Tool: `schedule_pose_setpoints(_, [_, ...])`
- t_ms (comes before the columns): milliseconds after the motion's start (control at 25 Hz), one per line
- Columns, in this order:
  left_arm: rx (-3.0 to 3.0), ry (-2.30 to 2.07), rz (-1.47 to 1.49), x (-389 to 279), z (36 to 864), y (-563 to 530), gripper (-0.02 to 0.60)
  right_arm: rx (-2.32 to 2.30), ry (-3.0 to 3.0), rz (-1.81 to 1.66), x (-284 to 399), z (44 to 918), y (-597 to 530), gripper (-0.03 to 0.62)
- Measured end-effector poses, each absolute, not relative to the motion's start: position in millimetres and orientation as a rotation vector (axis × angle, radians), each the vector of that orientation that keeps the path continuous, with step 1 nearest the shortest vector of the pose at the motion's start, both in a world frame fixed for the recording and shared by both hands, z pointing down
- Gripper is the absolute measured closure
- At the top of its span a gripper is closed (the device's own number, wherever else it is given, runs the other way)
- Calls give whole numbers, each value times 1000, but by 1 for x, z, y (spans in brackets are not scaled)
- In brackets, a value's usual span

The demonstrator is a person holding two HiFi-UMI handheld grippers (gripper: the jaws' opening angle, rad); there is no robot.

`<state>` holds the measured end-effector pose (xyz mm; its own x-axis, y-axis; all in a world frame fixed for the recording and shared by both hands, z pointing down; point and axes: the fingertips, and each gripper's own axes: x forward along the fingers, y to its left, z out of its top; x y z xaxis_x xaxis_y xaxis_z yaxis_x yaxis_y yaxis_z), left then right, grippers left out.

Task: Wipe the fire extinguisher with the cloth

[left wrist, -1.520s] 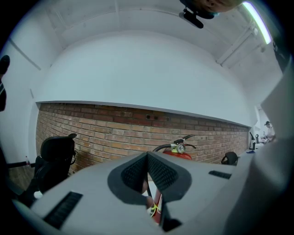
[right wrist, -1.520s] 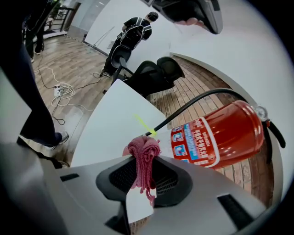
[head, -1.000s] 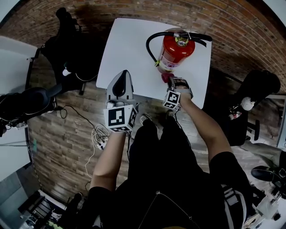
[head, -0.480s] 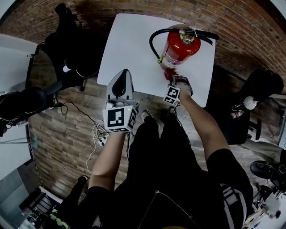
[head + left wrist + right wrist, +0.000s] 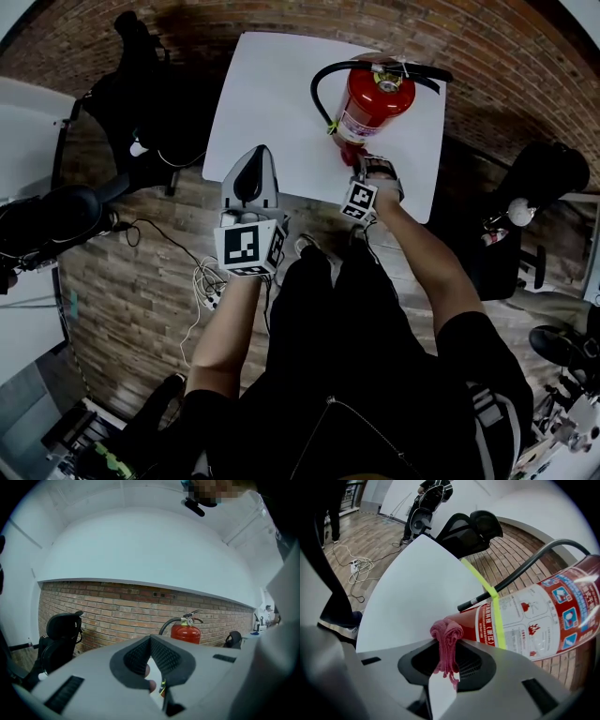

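A red fire extinguisher [image 5: 373, 98] with a black hose [image 5: 323, 84] stands on the white table [image 5: 272, 103] near its right front part. My right gripper [image 5: 354, 161] is shut on a pink cloth [image 5: 346, 155], which is pressed against the cylinder's lower side. In the right gripper view the bunched cloth [image 5: 446, 639] touches the red body [image 5: 534, 616] beside a yellow strap [image 5: 494, 606]. My left gripper [image 5: 260, 152] hangs shut and holding nothing over the table's front edge, left of the extinguisher [image 5: 186, 631] and apart from it.
A black office chair [image 5: 141, 84] stands left of the table and another [image 5: 553, 173] to its right. Cables and a power strip [image 5: 208, 281] lie on the wooden floor by my left leg. Brick surface runs behind the table.
The right gripper with the cloth has shifted slightly along the extinguisher's lower side. The left gripper has stayed where it was.
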<state>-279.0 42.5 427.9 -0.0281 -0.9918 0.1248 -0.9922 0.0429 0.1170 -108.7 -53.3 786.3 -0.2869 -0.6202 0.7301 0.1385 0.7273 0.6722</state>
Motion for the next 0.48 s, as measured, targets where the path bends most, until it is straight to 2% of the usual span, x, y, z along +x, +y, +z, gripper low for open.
schedule_pose_setpoints(480, [2130, -2132, -41, -272, 399, 42, 572, 439, -1720, -823, -103, 715, -54, 493])
